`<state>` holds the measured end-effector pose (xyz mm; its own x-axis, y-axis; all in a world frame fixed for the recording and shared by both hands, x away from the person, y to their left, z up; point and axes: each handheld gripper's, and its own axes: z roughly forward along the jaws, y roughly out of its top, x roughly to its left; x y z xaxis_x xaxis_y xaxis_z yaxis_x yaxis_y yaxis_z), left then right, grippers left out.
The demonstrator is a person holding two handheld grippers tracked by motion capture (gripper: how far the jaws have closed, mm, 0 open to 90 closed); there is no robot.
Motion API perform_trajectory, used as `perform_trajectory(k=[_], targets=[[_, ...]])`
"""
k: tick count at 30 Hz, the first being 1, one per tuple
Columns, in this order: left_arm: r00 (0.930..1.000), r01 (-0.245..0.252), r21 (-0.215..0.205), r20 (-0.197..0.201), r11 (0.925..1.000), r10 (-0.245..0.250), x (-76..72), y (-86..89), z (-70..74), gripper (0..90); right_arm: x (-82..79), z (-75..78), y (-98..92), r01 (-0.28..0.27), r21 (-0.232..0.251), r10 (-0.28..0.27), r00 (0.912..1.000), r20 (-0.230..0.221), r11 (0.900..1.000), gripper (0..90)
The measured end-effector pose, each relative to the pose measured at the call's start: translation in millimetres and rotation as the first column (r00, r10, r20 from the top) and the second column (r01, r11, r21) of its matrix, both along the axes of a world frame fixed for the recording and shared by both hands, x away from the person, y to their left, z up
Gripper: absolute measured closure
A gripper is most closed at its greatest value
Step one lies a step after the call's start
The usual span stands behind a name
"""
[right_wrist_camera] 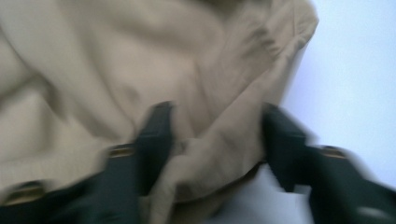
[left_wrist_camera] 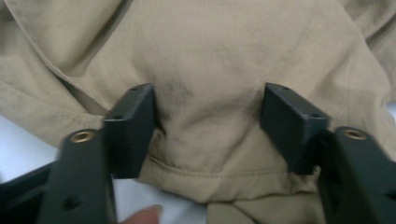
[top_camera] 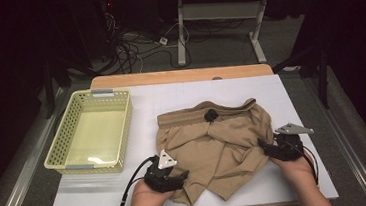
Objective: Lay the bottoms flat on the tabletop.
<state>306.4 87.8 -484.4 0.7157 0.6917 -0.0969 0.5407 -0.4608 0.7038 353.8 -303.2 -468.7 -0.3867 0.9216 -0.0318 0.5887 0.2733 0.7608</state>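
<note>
A white table (top_camera: 103,190) stands in a dark room, with cables on the floor beyond its far edge. At its left sits a pale yellow perforated basket (top_camera: 59,146). To the right of that, near the table's front edge, the left gripper (top_camera: 180,177) is at the near left hem of the tan shorts (top_camera: 214,140); in the left gripper view its jaws stand apart with a hem fold of the cloth between them, the pads at the sides of the fold (not visibly pinching it). The shorts lie crumpled at the table's middle, waistband toward the far side. At their right edge the right gripper (top_camera: 266,146) straddles the cloth edge, jaws apart, though that view is blurred.
</note>
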Motion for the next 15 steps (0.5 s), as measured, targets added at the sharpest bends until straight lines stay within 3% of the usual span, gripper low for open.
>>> perform_trajectory(k=[2, 3, 5, 7, 11, 12, 15], targets=[[1.0000, 0.005, -0.002, 0.006, 1.0000, -0.005, 0.5, 1.3, 0.3, 59.2, -3.7, -6.5, -7.3, -0.006, 0.019, 0.006, 0.9999, -0.014, 1.000, 77.5], [0.9999, 0.011, -0.009, 0.004, 0.9999, -0.011, 1.4, 3.0, 0.1, 70.0, -6.8, -5.2, -10.0, -0.011, 0.031, 0.011, 0.9999, -0.005, 0.999, 80.5], [0.9998, 0.013, -0.031, -0.011, 0.9994, -0.013, 2.3, 6.6, 1.0, 79.4, -14.8, 0.8, -13.9, -0.024, 0.028, 0.024, 0.9996, 0.016, 0.999, 82.2], [0.9999, 0.007, -0.026, 0.016, 0.9996, -0.006, -3.4, 11.1, 6.1, 81.0, -26.0, 8.3, -17.8, -0.037, 0.025, 0.036, 0.9987, 0.035, 0.999, 82.2], [0.9986, 0.029, -0.051, 0.045, 0.9983, -0.027, -20.2, 31.3, 26.2, 80.9, -57.7, 18.8, -26.2, -0.059, 0.064, 0.055, 0.9965, 0.063, 0.996, 80.4], [0.9982, 0.026, -0.043, 0.056, 0.9988, -0.023, -23.2, 36.4, 29.7, 80.9, -66.1, 20.0, -27.9, -0.067, 0.064, 0.062, 0.9956, 0.070, 0.996, 77.9], [0.9982, 0.015, -0.030, 0.058, 0.9994, -0.013, -25.0, 45.9, 29.4, 80.1, -80.1, 21.9, -33.1, -0.078, 0.085, 0.070, 0.9935, 0.090, 0.993, 58.2]])
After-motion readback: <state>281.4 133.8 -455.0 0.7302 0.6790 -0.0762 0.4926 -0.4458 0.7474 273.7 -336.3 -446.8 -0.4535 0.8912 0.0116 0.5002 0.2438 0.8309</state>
